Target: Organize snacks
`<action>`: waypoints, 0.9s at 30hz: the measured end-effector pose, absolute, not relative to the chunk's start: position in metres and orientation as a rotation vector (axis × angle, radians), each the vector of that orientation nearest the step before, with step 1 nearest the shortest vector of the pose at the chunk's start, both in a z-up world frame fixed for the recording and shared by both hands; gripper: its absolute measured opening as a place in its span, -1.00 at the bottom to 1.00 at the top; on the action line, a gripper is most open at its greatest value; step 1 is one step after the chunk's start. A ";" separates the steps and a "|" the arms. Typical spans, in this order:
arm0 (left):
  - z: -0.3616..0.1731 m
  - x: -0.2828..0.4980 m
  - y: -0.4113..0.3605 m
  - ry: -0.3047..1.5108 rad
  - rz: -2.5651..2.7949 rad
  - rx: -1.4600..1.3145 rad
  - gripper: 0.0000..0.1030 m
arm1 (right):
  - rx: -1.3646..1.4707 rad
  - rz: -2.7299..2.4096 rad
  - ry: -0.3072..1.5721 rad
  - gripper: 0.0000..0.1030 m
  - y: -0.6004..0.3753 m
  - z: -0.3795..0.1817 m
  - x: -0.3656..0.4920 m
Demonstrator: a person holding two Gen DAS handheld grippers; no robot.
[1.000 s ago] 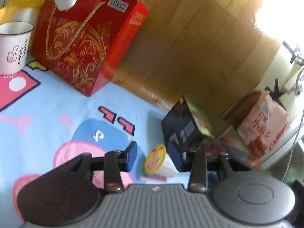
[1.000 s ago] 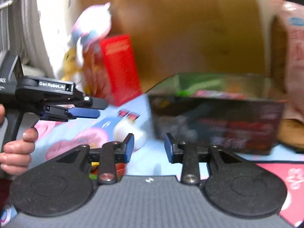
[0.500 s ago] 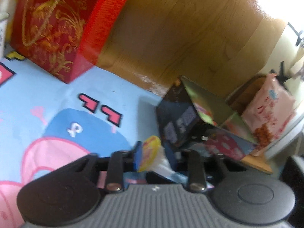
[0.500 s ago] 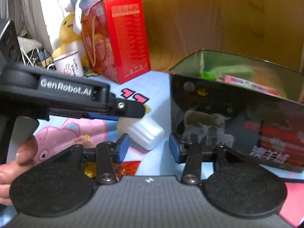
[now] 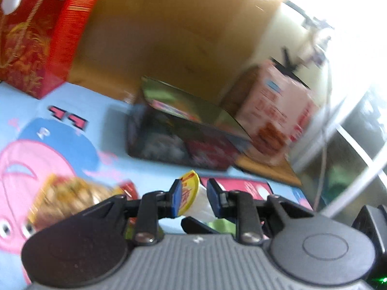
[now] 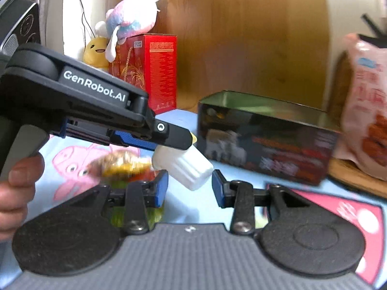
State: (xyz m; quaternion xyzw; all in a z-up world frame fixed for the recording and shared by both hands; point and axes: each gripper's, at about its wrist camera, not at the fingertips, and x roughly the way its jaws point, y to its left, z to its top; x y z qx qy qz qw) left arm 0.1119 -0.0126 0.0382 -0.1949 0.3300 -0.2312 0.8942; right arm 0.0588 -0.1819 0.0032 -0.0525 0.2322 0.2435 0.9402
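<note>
My left gripper [image 5: 192,195] is shut on a small white cup with a yellow lid [image 5: 189,192], held off the mat. In the right wrist view the left gripper [image 6: 186,142] comes in from the left, and the white cup [image 6: 186,166] hangs tilted from it. The cup's base is just above the gap of my right gripper [image 6: 189,186], which is open, its pads not touching the cup. An open dark tin box [image 5: 183,142] [image 6: 266,142] with snacks inside stands beyond. A blurred yellow snack packet [image 5: 67,193] [image 6: 121,162] lies on the mat.
A red gift box [image 5: 41,38] [image 6: 154,72] stands at the back left, with plush toys [image 6: 133,21] on and behind it. A pink snack bag [image 5: 278,111] [image 6: 367,111] leans right of the tin. A cartoon mat [image 5: 60,111] covers the table. A person's hand [image 6: 17,188] grips the left handle.
My left gripper closed on the white cup, lifted it off the mat and swung it right toward the tin. The yellow packet came into view. My right gripper's jaws opened slightly.
</note>
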 end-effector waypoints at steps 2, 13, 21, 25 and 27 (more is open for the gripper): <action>0.035 0.100 -0.024 0.699 -0.511 -0.386 -0.56 | -0.116 0.480 0.474 -0.18 -0.194 0.001 0.041; 0.010 0.051 -0.046 0.768 -0.583 -0.310 -0.47 | -0.032 0.473 0.576 -0.18 -0.222 -0.019 -0.011; 0.004 0.045 -0.036 0.765 -0.572 -0.316 -0.14 | 0.005 0.473 0.566 -0.14 -0.221 -0.022 -0.017; 0.001 0.050 -0.035 0.768 -0.624 -0.362 -0.38 | 0.001 0.466 0.563 -0.17 -0.221 -0.022 -0.018; 0.005 0.052 -0.037 0.767 -0.625 -0.349 -0.38 | 0.017 0.460 0.565 -0.18 -0.222 -0.022 -0.018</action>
